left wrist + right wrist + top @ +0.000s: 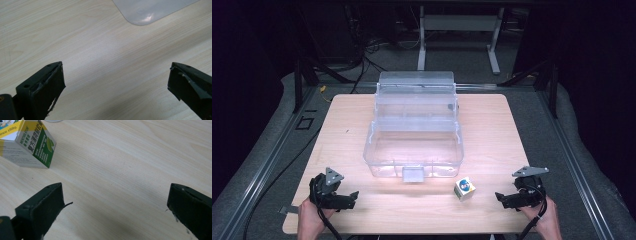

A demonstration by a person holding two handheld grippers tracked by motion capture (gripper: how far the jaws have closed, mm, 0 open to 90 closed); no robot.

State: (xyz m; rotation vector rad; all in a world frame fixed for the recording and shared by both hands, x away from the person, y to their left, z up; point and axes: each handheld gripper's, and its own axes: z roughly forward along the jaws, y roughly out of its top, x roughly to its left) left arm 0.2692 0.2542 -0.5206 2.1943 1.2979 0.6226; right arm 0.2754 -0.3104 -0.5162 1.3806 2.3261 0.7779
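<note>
both jaws wide, empty: left gripper (343,199) at 7 o'clock, right gripper (507,198) at 5. risk: nudging small box (465,188) sideways, or clipping clear bin (382,159).

- Left tongs (353,194): black body; a grey three-cornered plate with dark holes on top; a black cable trails from the rear.
- Right tongs (498,196): black body; a grey three-cornered plate on top; a black cable loops past the wrist.
- Left hand (309,217) and right hand (548,216): bare, with no sleeve visible at either wrist.
- Left tongs (116,77), left gripper view: two blocky black jaws, each with small screw holes on its upper face; inner pads ragged, with pale scuffed and torn edges.
- Right tongs (115,197), right gripper view: two blocky dark jaws with small screw holes; a thin black strand projects from the left jaw's pad; pale flecks on the right jaw.
</note>
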